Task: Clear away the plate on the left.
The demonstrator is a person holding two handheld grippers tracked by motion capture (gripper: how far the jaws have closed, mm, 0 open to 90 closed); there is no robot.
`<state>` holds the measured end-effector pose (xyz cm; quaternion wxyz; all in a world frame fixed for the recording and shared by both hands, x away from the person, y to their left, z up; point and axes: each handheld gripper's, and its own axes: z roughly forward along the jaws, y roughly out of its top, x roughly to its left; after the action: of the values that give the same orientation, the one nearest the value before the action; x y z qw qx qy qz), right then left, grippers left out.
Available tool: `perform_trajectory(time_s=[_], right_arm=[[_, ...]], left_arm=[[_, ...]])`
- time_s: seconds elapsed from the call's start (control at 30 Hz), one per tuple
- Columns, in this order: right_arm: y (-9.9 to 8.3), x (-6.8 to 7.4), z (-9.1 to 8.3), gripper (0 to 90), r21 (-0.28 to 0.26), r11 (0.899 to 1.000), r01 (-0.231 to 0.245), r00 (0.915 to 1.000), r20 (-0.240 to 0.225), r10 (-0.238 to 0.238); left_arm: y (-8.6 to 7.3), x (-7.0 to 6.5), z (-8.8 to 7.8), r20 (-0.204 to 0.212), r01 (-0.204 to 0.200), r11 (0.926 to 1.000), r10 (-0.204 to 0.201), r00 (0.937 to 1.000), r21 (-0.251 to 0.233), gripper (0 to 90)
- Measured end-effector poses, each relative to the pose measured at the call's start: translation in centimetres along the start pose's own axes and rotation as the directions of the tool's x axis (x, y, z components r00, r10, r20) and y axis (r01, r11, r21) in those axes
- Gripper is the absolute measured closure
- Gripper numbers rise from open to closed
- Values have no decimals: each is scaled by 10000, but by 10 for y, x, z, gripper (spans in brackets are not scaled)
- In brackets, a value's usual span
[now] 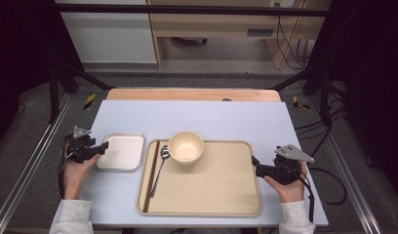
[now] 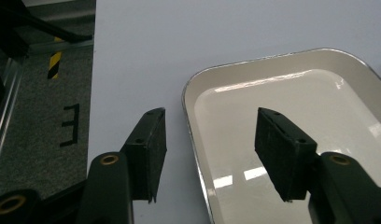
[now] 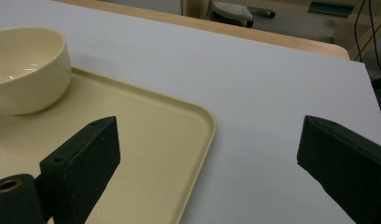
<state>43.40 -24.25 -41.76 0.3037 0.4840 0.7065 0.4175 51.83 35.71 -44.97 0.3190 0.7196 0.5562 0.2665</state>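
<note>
A small shiny metal tray [image 1: 120, 151] lies at the table's left, empty. My left gripper [image 1: 102, 146] is at its left edge. In the left gripper view the left gripper [image 2: 209, 112] straddles the small tray's rim [image 2: 188, 93]: one jaw outside over the table, the other over the tray's inside, with neither pad touching the rim. A large beige tray [image 1: 211, 185] holds a cream bowl [image 1: 186, 146], a spoon [image 1: 161, 165] and dark chopsticks [image 1: 151, 175]. My right gripper [image 1: 255, 163] stands wide open at the beige tray's right edge [image 3: 146, 140], with nothing between its jaws.
The pale blue table [image 1: 211, 117] has bare room behind both trays and to the right of the beige one. The bowl [image 3: 25, 70] sits at the beige tray's far side. Floor and a dark frame lie past the table's left edge.
</note>
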Motion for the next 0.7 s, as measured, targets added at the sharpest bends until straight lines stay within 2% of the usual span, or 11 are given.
perform_trajectory(time_s=[0.27,0.53,0.7], right_arm=[[0,1,0,64,6,10000,-9,10000,12,9],[-1,1,1,64,53,10000,29,10000,-16,-28],[0,1,1,64,31,10000,37,10000,-24,-37]], left_arm=[[-1,3,8,-100,47,9996,-44,9999,281,501],[-5,7,16,65,128,9958,-134,9999,910,592],[-7,8,18,247,229,9933,-258,9994,1133,662]])
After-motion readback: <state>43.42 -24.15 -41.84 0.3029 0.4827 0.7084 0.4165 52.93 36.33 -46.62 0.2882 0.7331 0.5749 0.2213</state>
